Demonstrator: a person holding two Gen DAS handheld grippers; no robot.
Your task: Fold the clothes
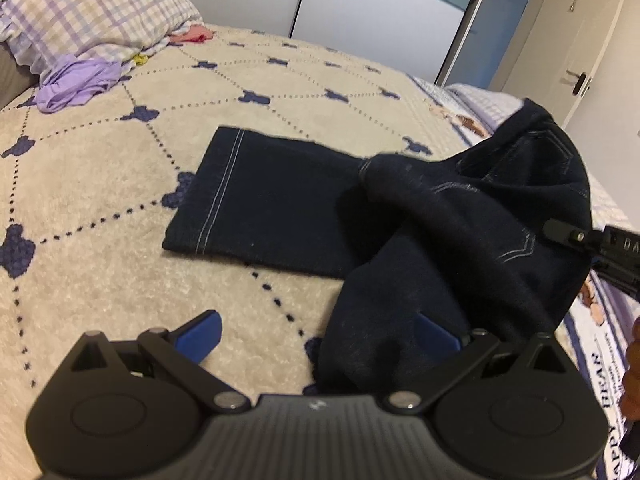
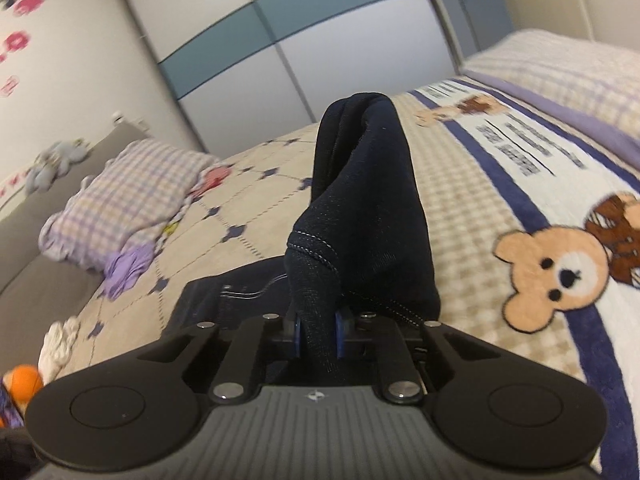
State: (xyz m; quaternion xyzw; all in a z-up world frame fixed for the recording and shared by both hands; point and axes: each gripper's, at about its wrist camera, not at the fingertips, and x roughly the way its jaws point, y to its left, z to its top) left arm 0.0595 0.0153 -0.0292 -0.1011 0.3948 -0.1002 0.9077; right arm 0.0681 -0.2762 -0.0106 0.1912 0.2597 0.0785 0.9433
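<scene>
Dark navy jeans [image 1: 280,204] lie on the bed, leg hems flat to the left, the waist end lifted at the right. My left gripper [image 1: 320,340] is open; the hanging denim drapes over its right finger [image 1: 436,338], while the left finger [image 1: 200,336] is bare. My right gripper [image 2: 318,334] is shut on a bunched fold of the jeans [image 2: 360,216] and holds it up off the bed. It also shows in the left wrist view [image 1: 568,236] at the right edge, pinching the raised waist part.
The bed has a beige quilt with blue dotted diamonds [image 1: 100,184]. A checked pillow [image 1: 96,12] and a crumpled purple garment [image 1: 76,82] lie at the head. A teddy-bear blanket [image 2: 540,216] covers the right side. Wardrobe doors [image 1: 380,4] stand behind.
</scene>
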